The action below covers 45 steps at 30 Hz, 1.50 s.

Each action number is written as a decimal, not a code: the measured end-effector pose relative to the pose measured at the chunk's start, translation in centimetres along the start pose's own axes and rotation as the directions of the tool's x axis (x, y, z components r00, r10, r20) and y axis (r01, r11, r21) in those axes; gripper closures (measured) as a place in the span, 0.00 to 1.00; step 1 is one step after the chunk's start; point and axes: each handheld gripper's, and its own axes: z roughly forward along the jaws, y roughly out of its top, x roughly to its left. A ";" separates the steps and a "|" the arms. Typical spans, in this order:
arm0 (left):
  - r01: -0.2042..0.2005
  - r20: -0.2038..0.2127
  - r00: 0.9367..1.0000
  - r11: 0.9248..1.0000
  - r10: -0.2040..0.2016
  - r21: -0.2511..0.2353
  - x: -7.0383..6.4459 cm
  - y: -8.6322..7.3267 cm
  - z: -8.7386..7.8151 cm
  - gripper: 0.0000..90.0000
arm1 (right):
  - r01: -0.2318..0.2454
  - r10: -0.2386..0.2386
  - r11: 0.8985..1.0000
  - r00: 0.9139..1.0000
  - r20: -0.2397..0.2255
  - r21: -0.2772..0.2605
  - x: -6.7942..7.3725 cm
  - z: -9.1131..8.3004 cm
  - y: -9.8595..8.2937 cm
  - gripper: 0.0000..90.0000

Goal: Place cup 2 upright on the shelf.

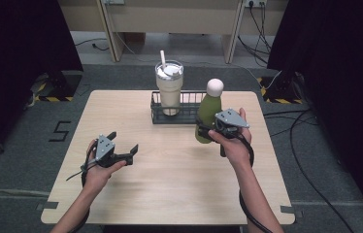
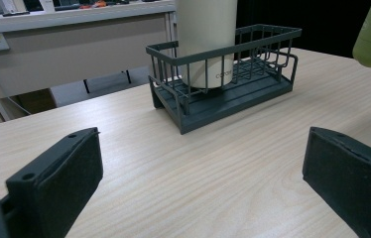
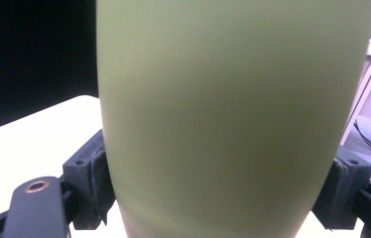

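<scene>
In the lower left of the high view the left gripper [image 1: 123, 147] hovers over the pale wooden table [image 1: 170, 184], jaws wide apart. Right of centre, the right gripper [image 1: 207, 130] is clamped on the green bottle [image 1: 208, 114], just beside the dark wire basket [image 1: 189, 114] holding a cream tumbler [image 1: 169, 90]. Beyond lie grey floor [image 1: 121, 73] and beige desks [image 1: 170, 17].

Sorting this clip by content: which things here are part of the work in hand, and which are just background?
In the job:
- green bottle, clamped in the right gripper
- dark wire basket, with free space beside the tumbler
- left gripper, open, holding nothing

Just there:
- cream tumbler with a straw, standing in the basket
- table
- floor cables
</scene>
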 end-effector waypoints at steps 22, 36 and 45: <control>0.002 -0.003 1.000 1.000 -0.002 0.002 0.1 0.0 0.0 0.02 | -0.011 0.011 1.000 0.999 0.032 0.002 -0.9 1.6 1.2 0.23; 0.000 -0.003 1.000 1.000 0.000 0.001 0.0 0.0 0.0 0.02 | -0.018 0.018 1.000 0.999 0.050 -0.001 -1.4 2.2 1.9 0.23; 0.003 -0.003 1.000 1.000 -0.003 0.001 0.1 -0.1 0.0 0.02 | -0.020 0.020 1.000 0.998 0.066 0.005 -2.0 3.0 2.2 0.23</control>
